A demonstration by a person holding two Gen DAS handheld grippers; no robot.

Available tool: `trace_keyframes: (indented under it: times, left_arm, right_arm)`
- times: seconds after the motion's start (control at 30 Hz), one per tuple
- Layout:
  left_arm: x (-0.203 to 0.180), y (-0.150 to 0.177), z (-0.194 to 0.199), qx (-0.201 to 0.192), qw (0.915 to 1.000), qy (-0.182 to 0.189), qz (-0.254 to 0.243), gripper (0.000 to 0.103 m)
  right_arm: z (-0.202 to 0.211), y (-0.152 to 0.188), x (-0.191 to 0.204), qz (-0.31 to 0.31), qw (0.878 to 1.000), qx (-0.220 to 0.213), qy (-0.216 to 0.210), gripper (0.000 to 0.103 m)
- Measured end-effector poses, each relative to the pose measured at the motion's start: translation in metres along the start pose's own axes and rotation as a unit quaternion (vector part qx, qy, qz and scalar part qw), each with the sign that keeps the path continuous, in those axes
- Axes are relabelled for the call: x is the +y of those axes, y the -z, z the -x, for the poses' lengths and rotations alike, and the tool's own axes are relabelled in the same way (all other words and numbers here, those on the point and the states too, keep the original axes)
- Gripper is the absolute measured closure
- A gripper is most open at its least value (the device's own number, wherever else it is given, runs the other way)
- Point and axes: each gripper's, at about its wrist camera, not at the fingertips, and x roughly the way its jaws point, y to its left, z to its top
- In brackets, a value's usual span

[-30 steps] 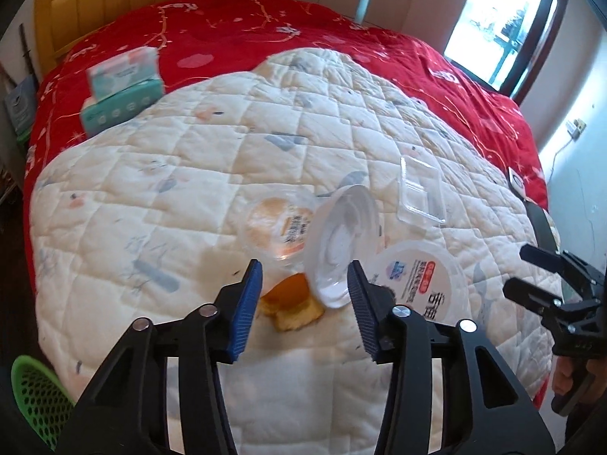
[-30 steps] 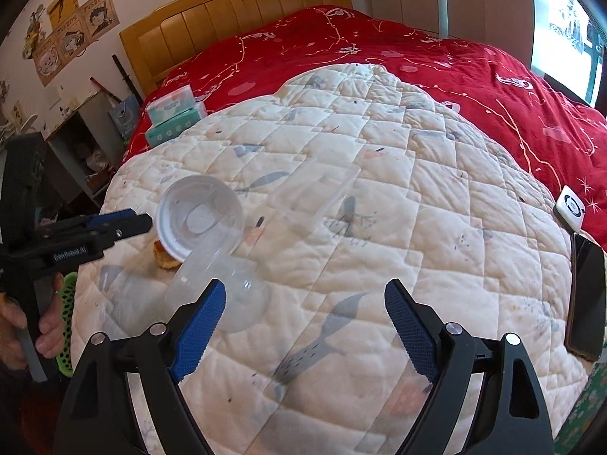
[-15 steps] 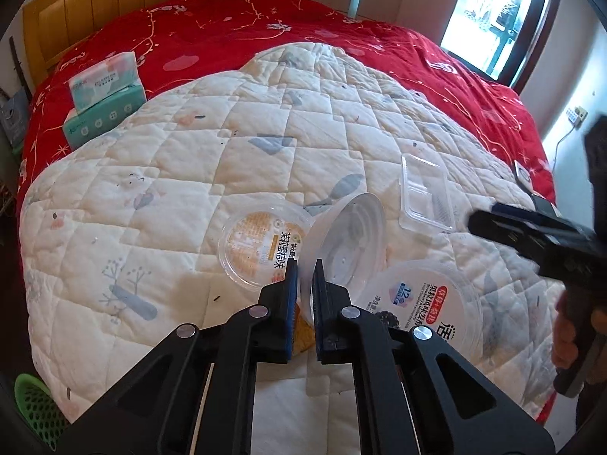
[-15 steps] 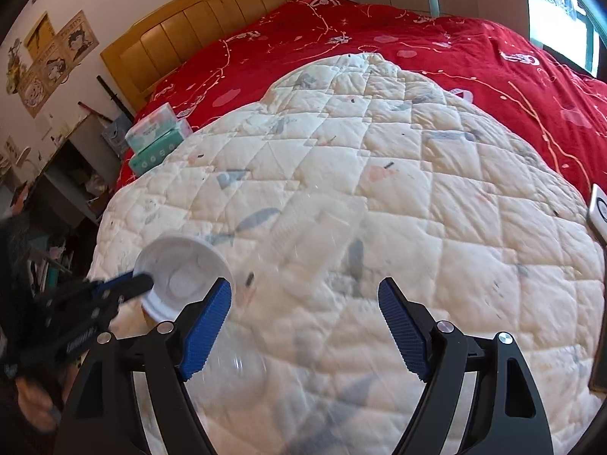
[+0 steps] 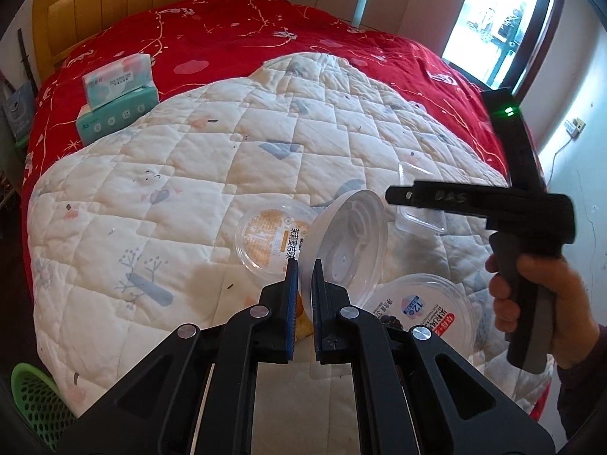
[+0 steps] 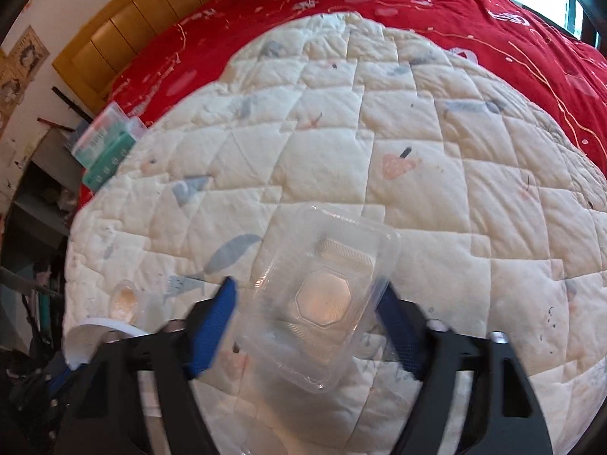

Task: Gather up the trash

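- White quilt [image 5: 159, 204]: fills the middle of both views, laid over a red bedspread [image 5: 212, 34]. All the litter lies on it, low and right of centre in the left-wrist view. None appears binned yet, so I judge the task barely begun.
- Green basket [image 5: 34, 402]: lower-left corner of the left-wrist view, off the bed. Probably the bin; its contents cannot be seen.
- Round white lid [image 5: 349, 242]: tipped up on edge, its hollow face turned toward the camera, its rim running from lower left to upper right. The left gripper [image 5: 303, 280] is clamped on its lower rim, jaws nearly together.
- Clear rectangular tray [image 6: 322, 292]: centre-bottom of the right-wrist view, flat on the quilt, long axis slanting upper left to lower right. The right gripper [image 6: 307, 322] straddles it, jaws closing; pad contact cannot be told through the blur.
- Labelled tub [image 5: 421, 307], lower right: untouched.
- Orange-labelled cup [image 5: 269, 239], centre: untouched.
- Orange scrap [image 5: 301, 318] behind the left gripper's jaws: untouched.
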Motion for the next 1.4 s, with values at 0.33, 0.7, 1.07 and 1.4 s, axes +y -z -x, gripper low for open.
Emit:
trace_keyframes:
  times: [0.33, 0.7, 1.07, 1.4]
  left_arm:
    - [-0.003, 0.001, 0.01, -0.005, 1.0, 0.003, 0.0, 0.098]
    - [-0.017, 0.003, 0.042, -0.023, 0.9997, 0.01, -0.001, 0.098]
    - [-0.033, 0.022, 0.067, -0.027, 0.9993, 0.027, -0.004, 0.099]
    - [-0.044, 0.042, 0.087, -0.027, 0.9989, 0.039, -0.002, 0.099]
  right_arm:
    - [0.027, 0.015, -0.003, 0.03, 0.999, -0.032, 0.019, 0.044]
    - [0.084, 0.041, -0.01, 0.043, 0.997, -0.067, 0.0, 0.047]
    - [0.133, 0.082, -0.009, 0.053, 0.994, -0.095, -0.014, 0.047]
    - [0.175, 0.122, -0.021, 0.056, 0.991, -0.12, -0.012, 0.047]
